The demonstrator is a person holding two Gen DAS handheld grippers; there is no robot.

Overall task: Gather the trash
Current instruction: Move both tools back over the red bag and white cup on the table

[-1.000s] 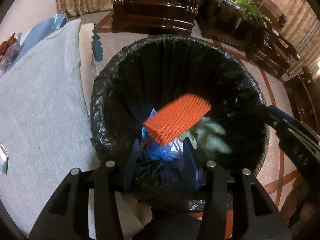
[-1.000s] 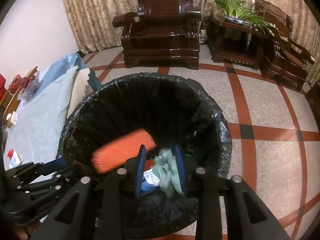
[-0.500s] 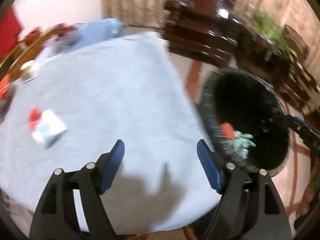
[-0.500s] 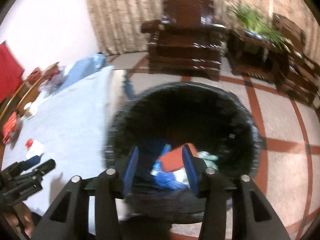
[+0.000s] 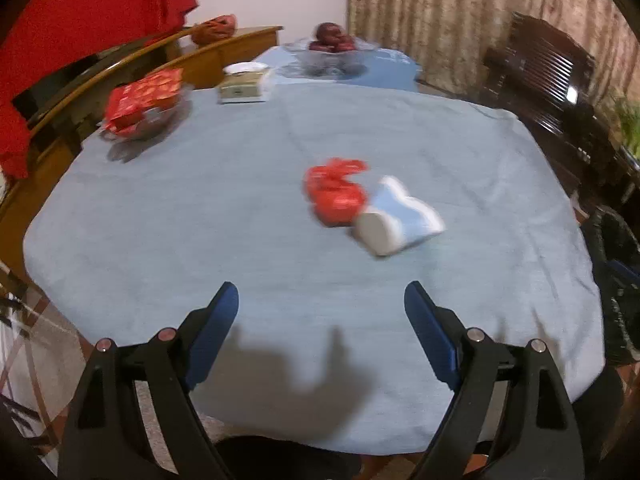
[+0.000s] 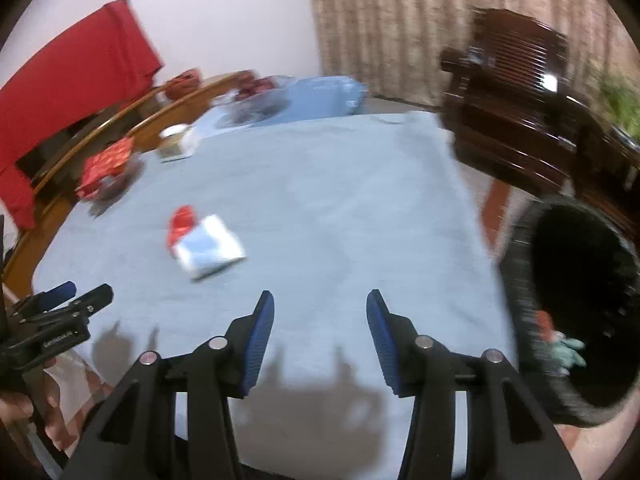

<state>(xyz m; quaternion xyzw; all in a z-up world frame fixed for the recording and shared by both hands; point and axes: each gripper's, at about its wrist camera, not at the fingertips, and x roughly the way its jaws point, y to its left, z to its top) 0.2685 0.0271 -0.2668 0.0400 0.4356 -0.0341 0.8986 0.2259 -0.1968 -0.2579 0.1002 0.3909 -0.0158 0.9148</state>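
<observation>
Over the near edge of the pale blue cloth-covered table my left gripper hangs with its blue-padded jaws spreading wider, nothing between them. My right gripper is beside it, jaws parted about halfway and empty too. Farther out on the cloth lie a crumpled red plastic wrapper and, touching it, a light blue and white paper packet. Off the table's right edge stands the round bin lined with a black plastic bag, orange and pale green scraps inside it.
</observation>
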